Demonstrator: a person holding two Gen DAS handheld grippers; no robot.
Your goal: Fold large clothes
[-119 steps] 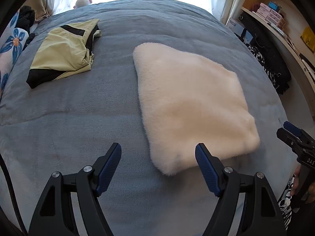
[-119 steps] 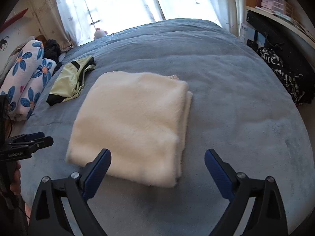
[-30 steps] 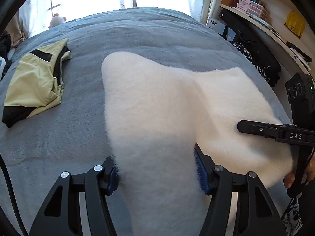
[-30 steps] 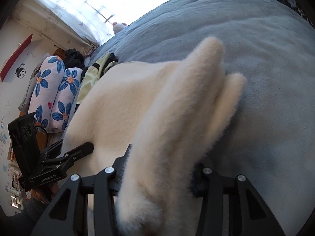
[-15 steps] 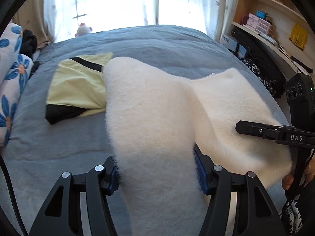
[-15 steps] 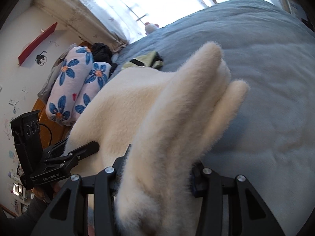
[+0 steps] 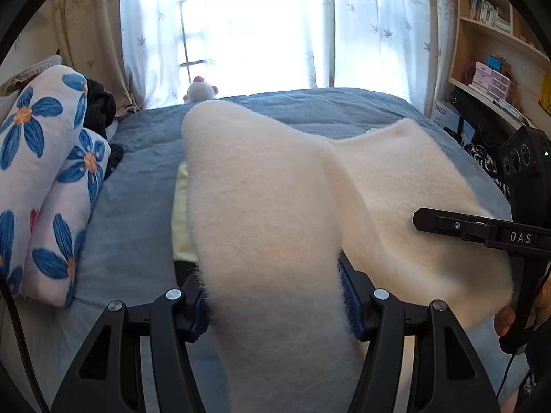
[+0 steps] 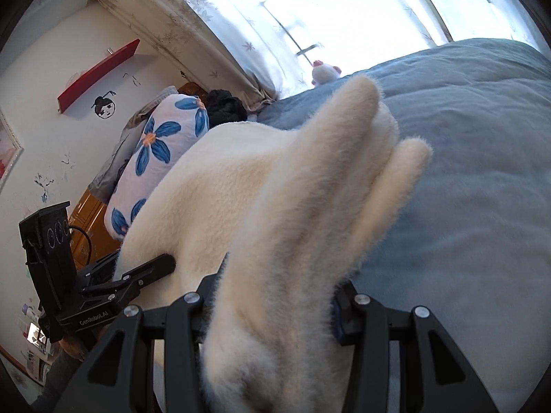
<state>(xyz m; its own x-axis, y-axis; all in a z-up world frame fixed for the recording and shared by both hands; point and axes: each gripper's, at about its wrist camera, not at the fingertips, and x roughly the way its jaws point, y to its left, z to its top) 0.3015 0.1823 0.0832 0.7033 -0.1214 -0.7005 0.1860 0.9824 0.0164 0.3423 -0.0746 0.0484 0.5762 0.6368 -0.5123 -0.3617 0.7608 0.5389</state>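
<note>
Above the blue bed (image 7: 131,206), the folded white fleece garment (image 7: 275,213) hangs lifted between both tools: the left gripper (image 7: 273,304) has its fingers clamped on the near-left edge, and the right gripper (image 8: 275,304) has its fingers closed on the thick layered bundle at the near-right edge. To carry it well, I would keep both hands level and evenly apart so the layers stay stacked, then lower it flat, clear of the flowered pillows (image 7: 44,179) at far left.

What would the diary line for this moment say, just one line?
stage: carrying folded garment | left gripper: shut on fluffy white garment | right gripper: shut on it | garment: lifted above blue bed
</note>
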